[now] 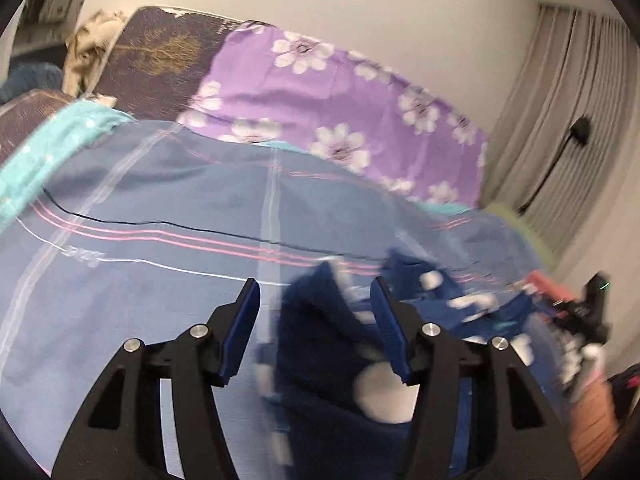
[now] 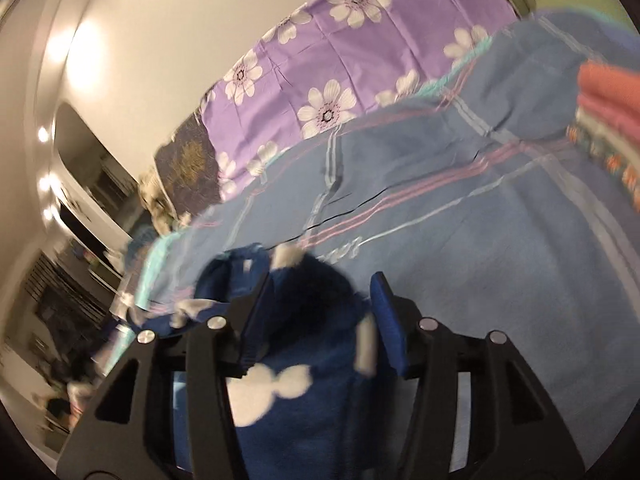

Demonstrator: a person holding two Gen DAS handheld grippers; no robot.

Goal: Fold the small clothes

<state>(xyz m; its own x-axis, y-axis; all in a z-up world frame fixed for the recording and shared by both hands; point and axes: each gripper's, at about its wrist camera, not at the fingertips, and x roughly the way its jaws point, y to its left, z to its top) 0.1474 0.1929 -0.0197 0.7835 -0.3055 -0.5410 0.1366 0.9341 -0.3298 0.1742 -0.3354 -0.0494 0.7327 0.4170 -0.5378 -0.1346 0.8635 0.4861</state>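
Left gripper [image 1: 316,296]: jaws apart, blue pads clear of the cloth, nothing pinched.
Right gripper [image 2: 320,292]: jaws apart as well; cloth bunched in the gap, against the left pad, right pad bare.
Dark blue garment [image 1: 320,360]: small, white blotches on it, crumpled on the bed at 6 o'clock in the left view, spilling toward 3 o'clock.
Same garment, right view [image 2: 296,392]: heaped at 6 o'clock, running under and between the fingers, trailing off toward 8 o'clock.
Bedsheet [image 1: 160,184]: grey-blue with pink and white stripes, filling the middle of both views.
Purple flowered cloth [image 1: 320,80]: at 12 o'clock beyond the sheet, against the wall.
Folded stack [image 2: 612,96]: orange and pink layers, at 2 o'clock in the right view, resting on the sheet.
Curtain [image 1: 560,120]: pale pleats at 2 o'clock in the left view.
Sharpness: both views smeared, fine detail on the garment unreadable.
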